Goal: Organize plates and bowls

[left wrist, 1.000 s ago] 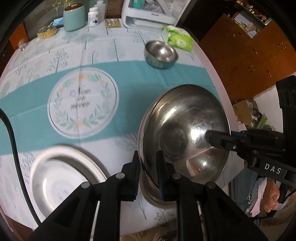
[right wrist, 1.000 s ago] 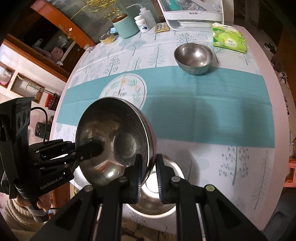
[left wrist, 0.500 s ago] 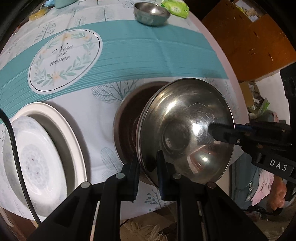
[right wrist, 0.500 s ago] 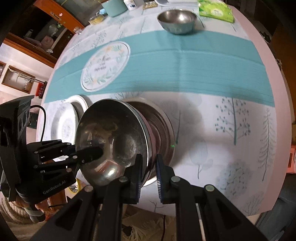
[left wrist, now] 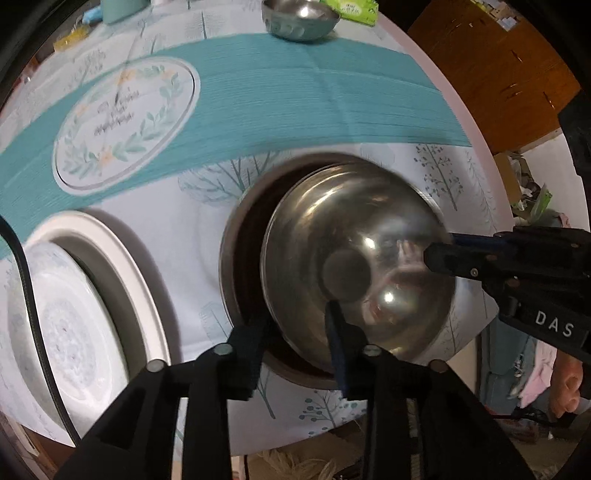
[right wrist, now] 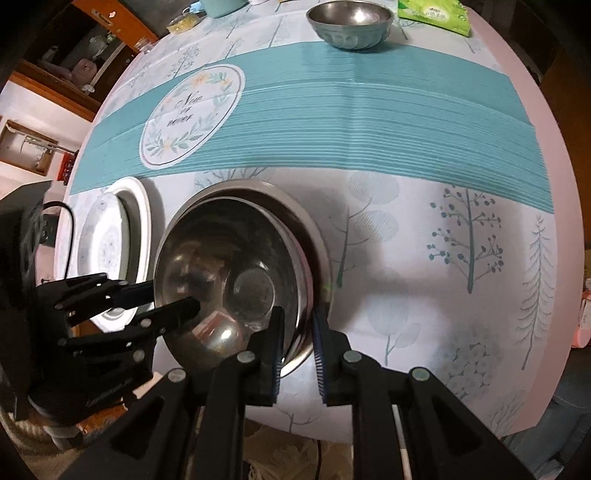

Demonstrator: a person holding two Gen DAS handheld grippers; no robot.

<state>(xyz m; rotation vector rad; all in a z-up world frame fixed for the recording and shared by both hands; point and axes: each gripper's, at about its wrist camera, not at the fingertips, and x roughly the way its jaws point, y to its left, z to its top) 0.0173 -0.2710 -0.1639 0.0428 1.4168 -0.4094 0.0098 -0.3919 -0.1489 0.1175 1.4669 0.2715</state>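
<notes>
**Two steel bowls nested, one small bowl still out on the table**

Two large steel bowls sit together near the front edge of the round table [right wrist: 480,258]: the upper bowl [left wrist: 354,258] rests tilted inside the wider lower bowl [right wrist: 317,243], not yet settled flat. Just beside them to the left, a patterned plate [left wrist: 62,332] lies in a white plate [left wrist: 125,266]. Judging by this, most of the stacking is done. A small steel bowl [right wrist: 349,24] stands alone, well apart at the far side, beside a green tissue pack [right wrist: 436,14], and probably remains to be gathered.

The left gripper [left wrist: 295,332] points steeply down at the near-left rim of the upper bowl. Its jaws are opening, with the rim between them and a gap showing on one side, so it appears to be letting go; motion blur makes contact hard to confirm.

The right gripper [right wrist: 297,332] also points steeply down, straddling the opposite rim. Its fingers stand narrow and close against the steel wall, seemingly pinching it, though whether they take one rim or both is unclear.
</notes>
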